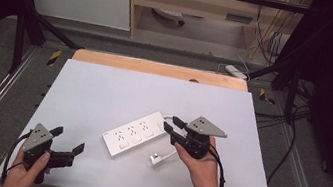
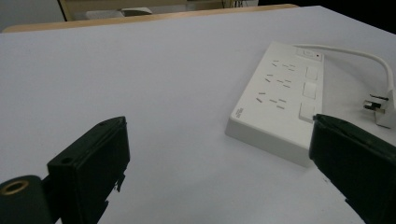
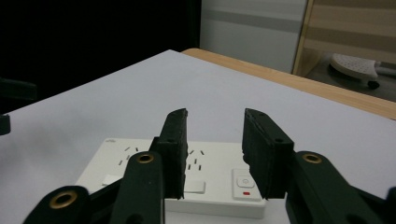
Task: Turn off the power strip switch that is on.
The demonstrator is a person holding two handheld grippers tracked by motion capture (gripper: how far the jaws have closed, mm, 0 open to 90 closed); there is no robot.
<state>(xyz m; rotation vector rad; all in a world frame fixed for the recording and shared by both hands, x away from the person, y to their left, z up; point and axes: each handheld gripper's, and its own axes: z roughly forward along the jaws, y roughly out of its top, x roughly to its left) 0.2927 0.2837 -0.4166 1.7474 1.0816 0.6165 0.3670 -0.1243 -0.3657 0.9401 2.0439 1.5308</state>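
We counted one white strip (image 1: 133,139) on the counter (image 1: 103,93), with one cord (image 2: 355,52) and one plug (image 1: 157,159). On its face we counted three socket groups and three square switches (image 2: 309,88), plus one smaller button with a red mark (image 3: 246,182) at the cord end. We counted two hand-held grippers: a left one (image 1: 66,144) and a right one (image 1: 172,127).

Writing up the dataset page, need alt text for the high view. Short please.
A white power strip lies near the middle of a white table, its plug resting beside it. A person's right gripper hovers open at the strip's cord end, while the left gripper is held open near the table's front left corner.
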